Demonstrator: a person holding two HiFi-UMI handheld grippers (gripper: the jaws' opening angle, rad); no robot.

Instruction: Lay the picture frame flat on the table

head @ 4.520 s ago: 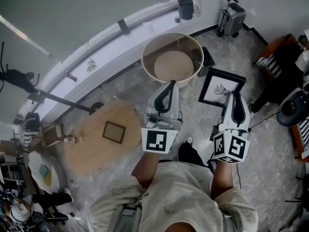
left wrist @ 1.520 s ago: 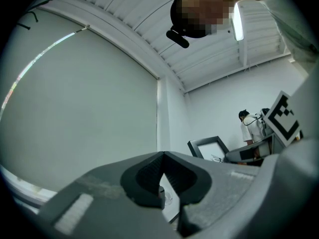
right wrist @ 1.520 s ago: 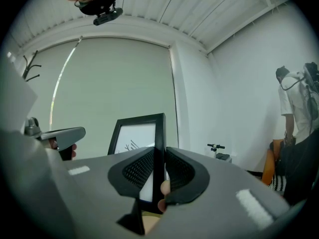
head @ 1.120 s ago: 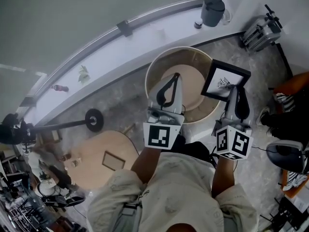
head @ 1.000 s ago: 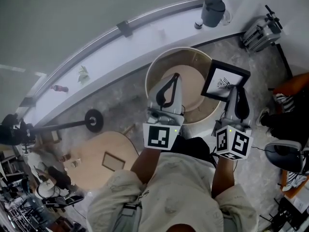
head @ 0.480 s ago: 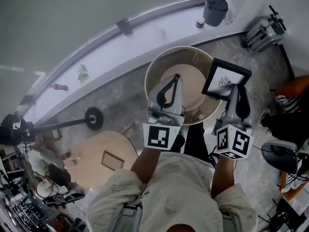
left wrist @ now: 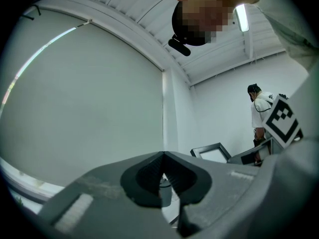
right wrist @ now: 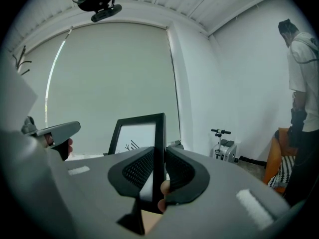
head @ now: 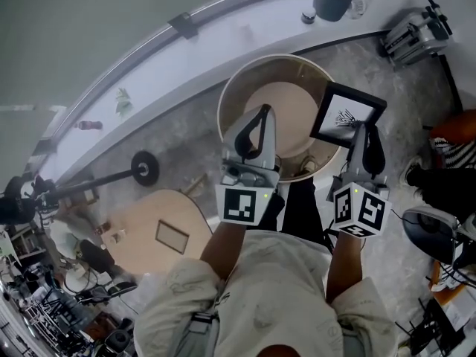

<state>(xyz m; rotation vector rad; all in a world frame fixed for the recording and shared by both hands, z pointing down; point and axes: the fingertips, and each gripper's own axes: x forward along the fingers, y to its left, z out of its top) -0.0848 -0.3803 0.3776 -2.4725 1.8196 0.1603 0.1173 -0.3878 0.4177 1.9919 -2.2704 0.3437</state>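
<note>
Since the earlier frames we have carried the picture frame (head: pixel 348 114) from over the floor to above the round table's (head: pixel 227 88) right rim, held in our right gripper (head: pixel 362 130); our left gripper (head: pixel 260 111) hovers over the tabletop. Left gripper view: its jaws meet on nothing. Right gripper view: the jaws clamp the frame's right edge, frame standing upright.

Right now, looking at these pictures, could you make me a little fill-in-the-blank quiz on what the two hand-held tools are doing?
1. The right tool grips the picture frame, whose border is ____.
2. The left tool has its jaws ____, with nothing between them.
3. The frame is held over the edge of a ____ wooden table.
Missing words: black; shut; round.
</note>
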